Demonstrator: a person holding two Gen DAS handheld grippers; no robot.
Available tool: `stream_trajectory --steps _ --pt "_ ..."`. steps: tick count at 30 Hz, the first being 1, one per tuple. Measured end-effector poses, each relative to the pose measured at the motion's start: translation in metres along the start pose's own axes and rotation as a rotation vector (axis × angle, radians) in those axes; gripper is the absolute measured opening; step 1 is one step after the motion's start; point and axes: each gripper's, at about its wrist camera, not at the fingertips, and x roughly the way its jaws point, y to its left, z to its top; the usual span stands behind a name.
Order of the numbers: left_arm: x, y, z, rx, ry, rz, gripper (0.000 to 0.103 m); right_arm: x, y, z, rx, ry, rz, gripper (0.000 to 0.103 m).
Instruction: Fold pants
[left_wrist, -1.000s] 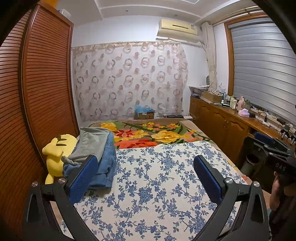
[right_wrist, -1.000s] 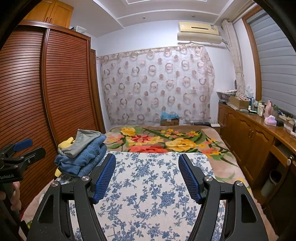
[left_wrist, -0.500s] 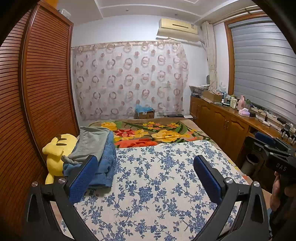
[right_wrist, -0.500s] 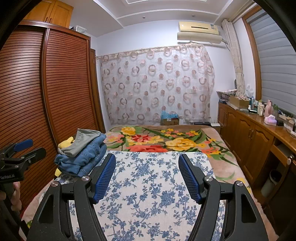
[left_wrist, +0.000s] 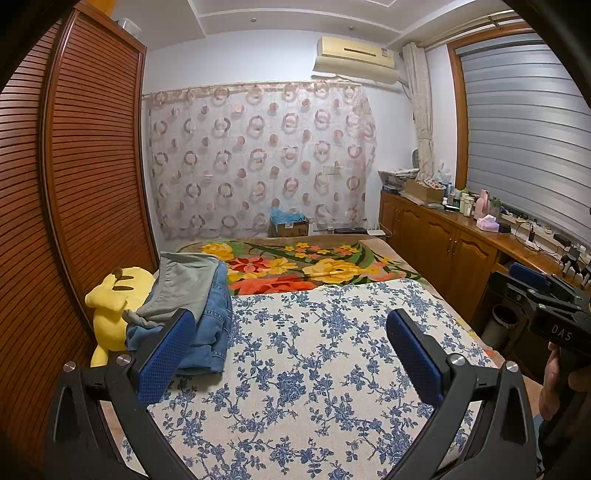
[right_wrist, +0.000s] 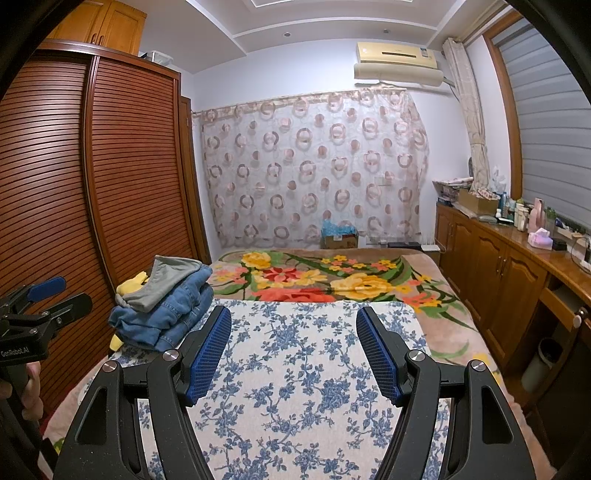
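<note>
A pile of pants lies at the bed's left edge: grey pants (left_wrist: 184, 284) on top of blue jeans (left_wrist: 212, 332). The pile also shows in the right wrist view, grey pants (right_wrist: 166, 277) over jeans (right_wrist: 166, 317). My left gripper (left_wrist: 291, 332) is open and empty, held above the blue-flowered cloth (left_wrist: 314, 369), its left finger in front of the pile. My right gripper (right_wrist: 293, 332) is open and empty over the same cloth (right_wrist: 295, 369), to the right of the pile.
A yellow plush toy (left_wrist: 110, 306) sits beside the pile against the wooden wardrobe (left_wrist: 74, 184). A bright floral blanket (left_wrist: 295, 266) covers the far half of the bed. A wooden sideboard (right_wrist: 498, 266) with bottles runs along the right. A bin (left_wrist: 502, 321) stands by it.
</note>
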Motion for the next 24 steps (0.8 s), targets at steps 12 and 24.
stream_trajectory --steps 12,24 --pt "0.0005 -0.0001 -0.0015 -0.002 -0.001 0.004 0.103 -0.0001 -0.0008 -0.0002 -0.002 0.004 0.003 0.072" --pt "0.0009 0.0014 -0.002 -0.001 -0.001 0.004 0.103 -0.0006 -0.0022 -0.0002 -0.002 0.002 0.004 0.072"
